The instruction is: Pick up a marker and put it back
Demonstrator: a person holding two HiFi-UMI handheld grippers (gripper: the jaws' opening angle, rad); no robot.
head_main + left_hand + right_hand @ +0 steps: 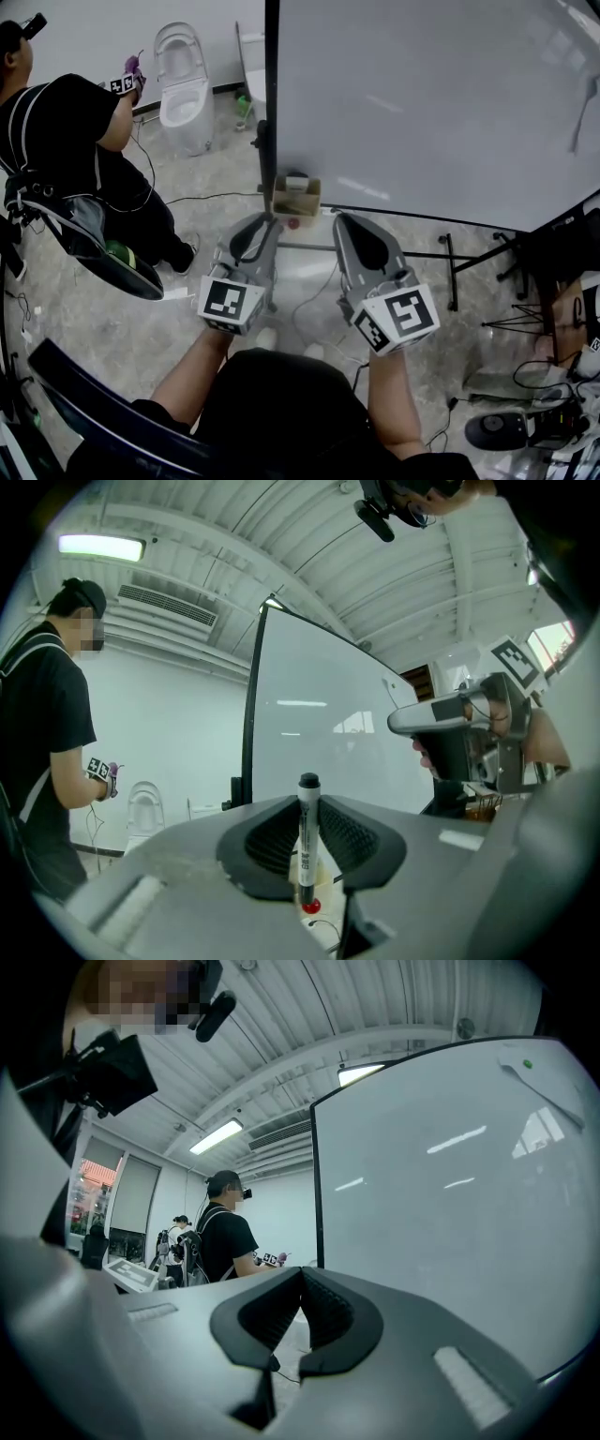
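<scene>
The room has a gray speckled floor (84, 300) and a big whiteboard (422, 94) on a stand. The left tongs (307, 808) are squeezed on a marker (307, 846). It stands straight up between the jaws, cap on top. I think it is held that way so it can go down straight into its place. The right tongs (300, 1283) are pressed together with nothing in them, and they just wait beside the left tongs.

A small brown box (296, 197) sits right in front of both tongs' tips, at the whiteboard's bottom edge. That may be the marker's home. The whiteboard's dark side edge is just ahead of the left tongs, so go slow there. Another person (66, 131) stands well off to the left tongs' left, so there is room.
</scene>
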